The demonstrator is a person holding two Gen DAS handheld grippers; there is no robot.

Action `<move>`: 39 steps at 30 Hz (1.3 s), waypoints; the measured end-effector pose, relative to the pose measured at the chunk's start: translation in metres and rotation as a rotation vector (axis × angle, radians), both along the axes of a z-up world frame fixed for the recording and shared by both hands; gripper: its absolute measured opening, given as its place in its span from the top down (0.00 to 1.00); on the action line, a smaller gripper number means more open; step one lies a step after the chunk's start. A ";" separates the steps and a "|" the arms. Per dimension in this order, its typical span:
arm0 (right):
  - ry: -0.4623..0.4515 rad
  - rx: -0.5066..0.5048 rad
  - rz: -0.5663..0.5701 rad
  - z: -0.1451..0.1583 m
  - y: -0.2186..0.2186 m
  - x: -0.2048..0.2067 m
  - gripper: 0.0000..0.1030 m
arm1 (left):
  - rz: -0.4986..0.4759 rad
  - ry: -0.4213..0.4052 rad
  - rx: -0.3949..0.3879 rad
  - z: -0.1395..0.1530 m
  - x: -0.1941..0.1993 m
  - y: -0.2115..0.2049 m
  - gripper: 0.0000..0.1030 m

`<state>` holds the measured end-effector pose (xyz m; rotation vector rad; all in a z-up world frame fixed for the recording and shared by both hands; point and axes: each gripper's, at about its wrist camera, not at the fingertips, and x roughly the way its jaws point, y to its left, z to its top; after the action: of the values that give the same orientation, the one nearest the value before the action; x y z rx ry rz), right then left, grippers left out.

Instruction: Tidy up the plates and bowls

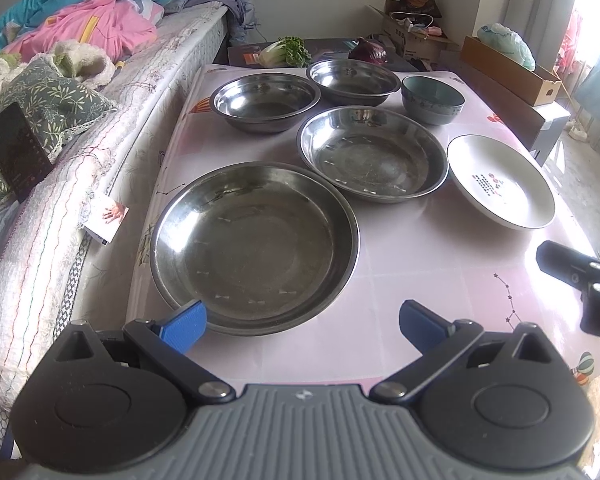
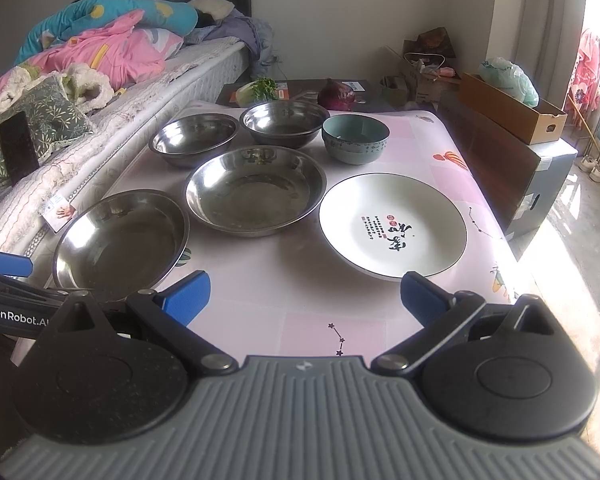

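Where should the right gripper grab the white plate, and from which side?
Grip the white plate at its near rim, coming in low from the table's front edge: it lies flat and the raised lip faces the open right gripper, with no other dish crowding that side.

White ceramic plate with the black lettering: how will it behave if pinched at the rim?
The white ceramic plate looks glazed, so probably slippery between the pads. Being ceramic, likely heavy and breakable if dropped. It sits flat on the pink tablecloth, so it should slide rather than tip when pushed.
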<state>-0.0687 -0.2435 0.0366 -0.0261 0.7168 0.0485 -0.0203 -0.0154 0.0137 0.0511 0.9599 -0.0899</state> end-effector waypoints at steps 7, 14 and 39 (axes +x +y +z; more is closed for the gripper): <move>-0.003 -0.008 0.003 0.001 0.001 0.005 0.01 | 0.006 -0.006 -0.001 0.001 0.001 0.002 0.00; -0.006 -0.021 0.002 0.002 0.003 0.009 0.01 | 0.005 -0.007 -0.003 0.002 0.002 0.003 0.00; 0.003 -0.018 0.004 -0.003 0.005 0.011 0.01 | 0.008 -0.002 0.004 0.000 0.004 0.004 0.00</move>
<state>-0.0575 -0.2382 0.0334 -0.0448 0.7207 0.0462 -0.0162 -0.0118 0.0139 0.0506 0.9578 -0.0807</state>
